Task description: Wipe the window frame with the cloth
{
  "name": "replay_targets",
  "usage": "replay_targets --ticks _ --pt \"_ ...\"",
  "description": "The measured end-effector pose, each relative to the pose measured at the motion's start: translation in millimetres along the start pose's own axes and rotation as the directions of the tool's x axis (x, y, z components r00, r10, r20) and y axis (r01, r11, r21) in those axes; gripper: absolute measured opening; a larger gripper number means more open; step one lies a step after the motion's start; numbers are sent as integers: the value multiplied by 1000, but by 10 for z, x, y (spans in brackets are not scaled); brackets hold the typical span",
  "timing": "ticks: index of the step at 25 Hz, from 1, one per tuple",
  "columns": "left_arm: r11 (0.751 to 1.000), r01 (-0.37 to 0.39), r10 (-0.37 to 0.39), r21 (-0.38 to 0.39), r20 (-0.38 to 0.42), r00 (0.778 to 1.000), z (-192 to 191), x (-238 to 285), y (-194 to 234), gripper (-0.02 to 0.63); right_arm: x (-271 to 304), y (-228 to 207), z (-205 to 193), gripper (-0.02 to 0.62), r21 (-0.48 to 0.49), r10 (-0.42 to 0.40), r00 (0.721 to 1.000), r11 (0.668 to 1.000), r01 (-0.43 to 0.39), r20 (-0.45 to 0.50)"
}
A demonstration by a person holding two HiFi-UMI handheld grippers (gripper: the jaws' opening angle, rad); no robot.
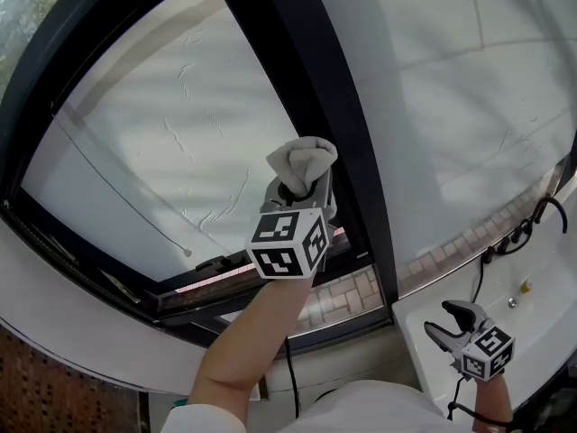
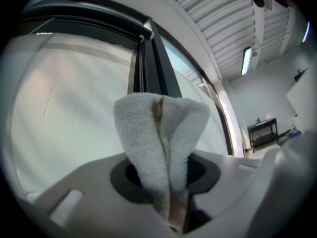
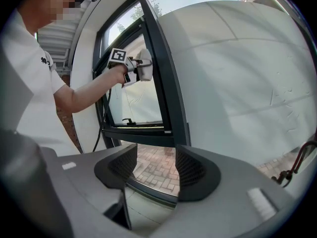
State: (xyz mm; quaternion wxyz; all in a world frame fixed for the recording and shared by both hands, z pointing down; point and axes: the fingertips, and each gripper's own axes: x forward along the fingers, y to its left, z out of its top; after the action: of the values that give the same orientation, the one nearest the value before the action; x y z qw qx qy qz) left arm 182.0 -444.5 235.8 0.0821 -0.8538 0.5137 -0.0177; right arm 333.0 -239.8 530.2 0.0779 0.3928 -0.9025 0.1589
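**mossy_k:** ok so what's the big stuff here?

**dtrain:** Mostly the window frame (image 1: 297, 79). It's dark, with one thick upright bar running up the middle of the head view. Left of the bar there's a pale pane (image 1: 162, 152) with some thin crack-like lines in it. Right of it is a plain white wall (image 1: 451, 106). Under the lower rail you can see brick paving (image 1: 347, 291) through the glass. There's also a white ledge (image 1: 541, 332) down in the right corner.

**mossy_k:** and the tools? where's the cloth?

**dtrain:** The left tool (image 1: 305, 192) is held up high on an outstretched arm. Its jaws are clamped on the cloth (image 1: 302, 161), a white fluffy one, folded and sticking up out of the jaws. In the left gripper view it's squeezed right between them. The cloth is at the left edge of that upright bar, over the pane side. I honestly can't tell if it's actually touching the bar.

**mossy_k:** right one?

**dtrain:** The right tool (image 1: 446, 318) is down low over the ledge, jaws apart, nothing between them. It's well apart from the cloth. A thin black cable (image 1: 505, 237) runs along the back of the ledge.
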Motion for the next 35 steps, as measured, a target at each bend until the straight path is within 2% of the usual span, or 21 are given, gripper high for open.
replay_targets --ticks 3,6,9,17,21,26,29,32,35 --pt "999 7 -9 36 57 998 502 32 79 140 58 45 23 245 -8 17 1000 1000 -17 0" --pt "994 -4 -9 109 116 993 1035 55 161 140 67 70 29 245 -14 24 1000 1000 -24 -1" --pt "987 -12 -12 159 146 989 1498 114 247 150 44 63 27 245 -14 23 1000 1000 -23 -1" --pt "975 -40 -14 217 240 971 2737 211 434 150 15 44 43 245 -17 26 1000 1000 -26 2" --pt "969 -36 -32 245 268 963 3203 265 483 150 -10 55 32 245 -9 18 1000 1000 -18 9" --pt "966 -29 -35 257 243 969 3291 262 534 147 -83 105 -9 245 1 7 1000 1000 -7 1" --pt "964 -30 -45 266 272 961 3293 194 560 147 -46 146 17 245 -3 6 1000 1000 -6 6" --pt "955 -33 -52 295 275 960 3105 64 562 147 -17 210 -1 245 -13 12 1000 1000 -12 -5" --pt "940 -27 -64 340 255 965 2760 -121 586 147 36 282 -4 245 -21 11 1000 1000 -12 -21"
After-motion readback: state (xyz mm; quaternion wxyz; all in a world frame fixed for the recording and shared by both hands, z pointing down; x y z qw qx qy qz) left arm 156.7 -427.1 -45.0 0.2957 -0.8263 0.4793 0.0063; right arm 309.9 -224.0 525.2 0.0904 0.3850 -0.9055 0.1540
